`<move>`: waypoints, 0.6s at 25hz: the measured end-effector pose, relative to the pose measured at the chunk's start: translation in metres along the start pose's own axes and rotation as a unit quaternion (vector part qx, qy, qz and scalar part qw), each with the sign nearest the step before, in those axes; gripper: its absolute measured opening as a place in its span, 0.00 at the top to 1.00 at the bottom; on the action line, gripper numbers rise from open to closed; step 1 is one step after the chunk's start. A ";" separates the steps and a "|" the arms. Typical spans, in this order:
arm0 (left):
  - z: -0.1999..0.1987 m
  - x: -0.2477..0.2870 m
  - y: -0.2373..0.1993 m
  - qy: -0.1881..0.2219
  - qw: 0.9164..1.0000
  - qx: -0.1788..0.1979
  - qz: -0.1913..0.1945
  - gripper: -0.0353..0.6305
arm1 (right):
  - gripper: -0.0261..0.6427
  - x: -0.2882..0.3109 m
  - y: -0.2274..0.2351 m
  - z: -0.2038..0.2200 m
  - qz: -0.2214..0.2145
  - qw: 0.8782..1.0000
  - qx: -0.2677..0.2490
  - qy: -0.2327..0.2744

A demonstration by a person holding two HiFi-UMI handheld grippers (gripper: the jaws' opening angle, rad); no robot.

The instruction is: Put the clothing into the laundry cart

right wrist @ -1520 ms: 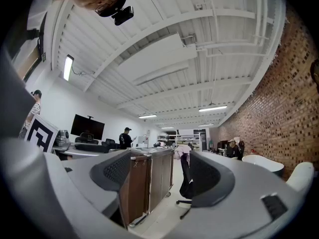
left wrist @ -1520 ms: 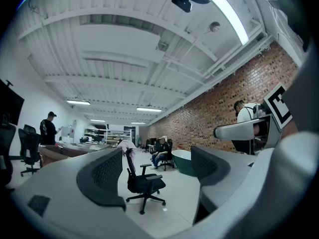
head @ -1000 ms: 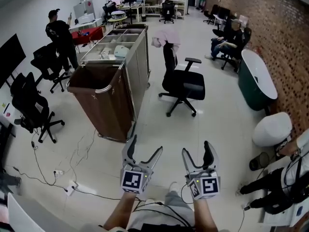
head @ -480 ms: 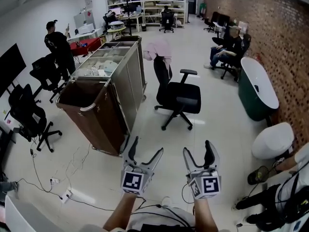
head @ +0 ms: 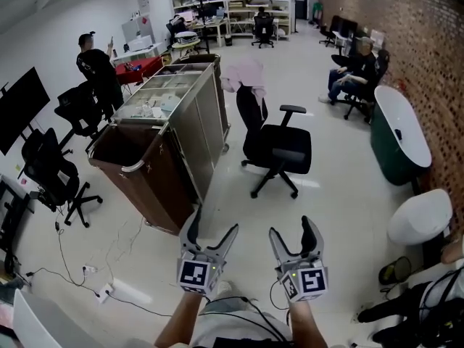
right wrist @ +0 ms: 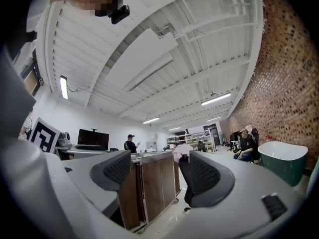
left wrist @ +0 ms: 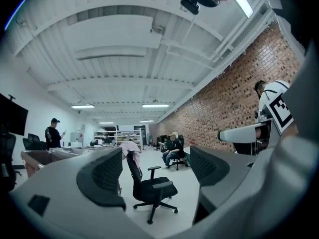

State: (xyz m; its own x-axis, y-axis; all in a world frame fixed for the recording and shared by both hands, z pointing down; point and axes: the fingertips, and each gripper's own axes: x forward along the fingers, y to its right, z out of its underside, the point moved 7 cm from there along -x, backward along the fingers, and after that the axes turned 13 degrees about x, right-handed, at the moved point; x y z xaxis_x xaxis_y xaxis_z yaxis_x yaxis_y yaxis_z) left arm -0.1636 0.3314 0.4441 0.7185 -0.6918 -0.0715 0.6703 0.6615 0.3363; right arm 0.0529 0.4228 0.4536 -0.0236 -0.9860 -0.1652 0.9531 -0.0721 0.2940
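A pink garment hangs over the backrest of a black office chair in the middle of the room; it also shows as the pink garment and pink garment in the gripper views. Left of the chair stands the brown laundry cart with an open bag at its near end. My left gripper and right gripper are held low in front of me, well short of chair and cart. Both are open, with nothing between the jaws.
Black office chairs and floor cables lie to the left. A person in black stands behind the cart. A seated person, a dark green bathtub and a white toilet line the brick wall on the right.
The view has shifted: chair and cart sit slightly lower and more to the right than half a second ago. Both grippers stay open in the same pose.
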 end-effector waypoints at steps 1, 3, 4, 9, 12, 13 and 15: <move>0.004 0.004 0.000 0.001 1.000 0.005 0.001 0.34 | 0.37 0.004 0.003 0.000 -0.001 1.000 -0.001 -0.001; 0.003 0.014 0.000 0.005 1.000 -0.008 0.003 0.34 | 0.37 0.014 0.008 -0.001 -0.001 1.000 -0.005 -0.001; 0.002 0.020 -0.001 0.006 1.000 -0.014 0.004 0.34 | 0.37 0.019 0.011 -0.001 0.000 1.000 -0.007 -0.002; 0.032 0.060 -0.018 0.004 0.999 0.015 0.034 0.34 | 0.37 0.054 0.029 0.006 0.013 1.000 -0.009 -0.002; 0.036 0.091 -0.034 0.008 0.999 0.001 0.035 0.34 | 0.37 0.083 0.040 0.010 0.017 1.000 -0.008 -0.005; 0.034 0.102 -0.039 0.012 0.999 -0.004 0.034 0.34 | 0.37 0.093 0.044 0.010 0.019 1.000 -0.010 -0.004; 0.030 0.124 -0.048 0.019 0.999 -0.011 0.039 0.34 | 0.37 0.115 0.050 0.008 0.023 1.000 -0.013 -0.002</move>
State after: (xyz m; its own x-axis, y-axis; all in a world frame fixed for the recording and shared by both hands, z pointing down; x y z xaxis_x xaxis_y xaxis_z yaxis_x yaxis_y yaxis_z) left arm -0.1123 0.2047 0.4466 0.7746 -0.6270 -0.0827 0.6162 0.7188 0.3220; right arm 0.0954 0.3049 0.4564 0.0202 -0.9887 -0.1487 0.9606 -0.0221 0.2771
